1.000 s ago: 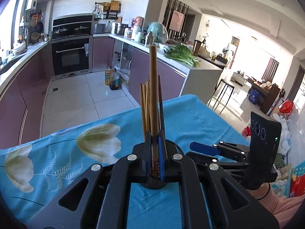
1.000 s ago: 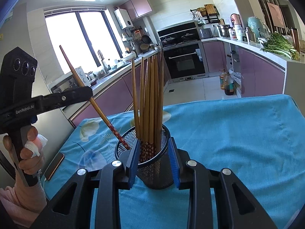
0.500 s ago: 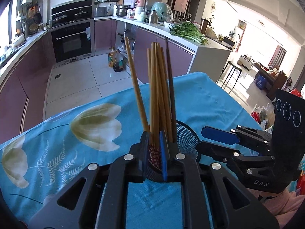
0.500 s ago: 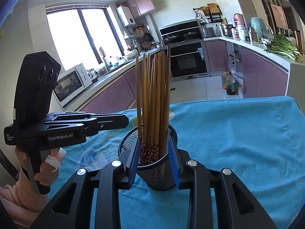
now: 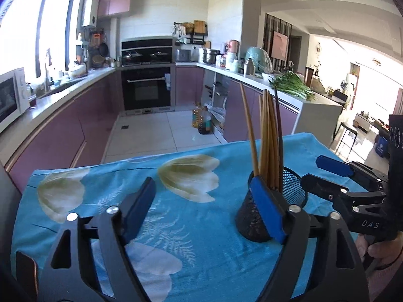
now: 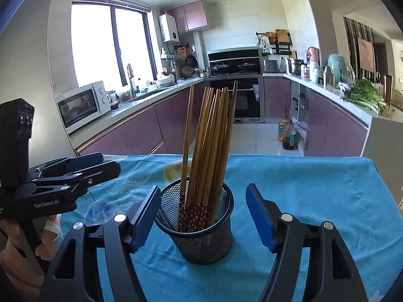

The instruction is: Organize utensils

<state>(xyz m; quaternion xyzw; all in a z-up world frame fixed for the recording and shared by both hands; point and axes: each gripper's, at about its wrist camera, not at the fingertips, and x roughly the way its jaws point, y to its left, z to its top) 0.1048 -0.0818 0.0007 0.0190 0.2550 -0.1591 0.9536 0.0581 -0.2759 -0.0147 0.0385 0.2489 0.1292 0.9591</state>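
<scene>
A black mesh holder stands upright on the blue tulip cloth with several wooden chopsticks leaning in it. My right gripper has the holder between its blue pads. Its jaws are opening and both pads stand clear of the mesh. In the left wrist view my left gripper is also opening, wide apart, with only cloth between its fingers. There the holder and chopsticks sit just behind its right finger. The right gripper shows at far right, the left gripper at far left.
A dark flat phone-like object lies at the cloth's near left corner. The table's far edge drops to a tiled kitchen floor, with purple cabinets beyond. A hand holds the left gripper's grip.
The left gripper let go of its chopstick, which now stands in the holder, then swung left and opened wide. The right gripper's pads came off the holder's sides.
</scene>
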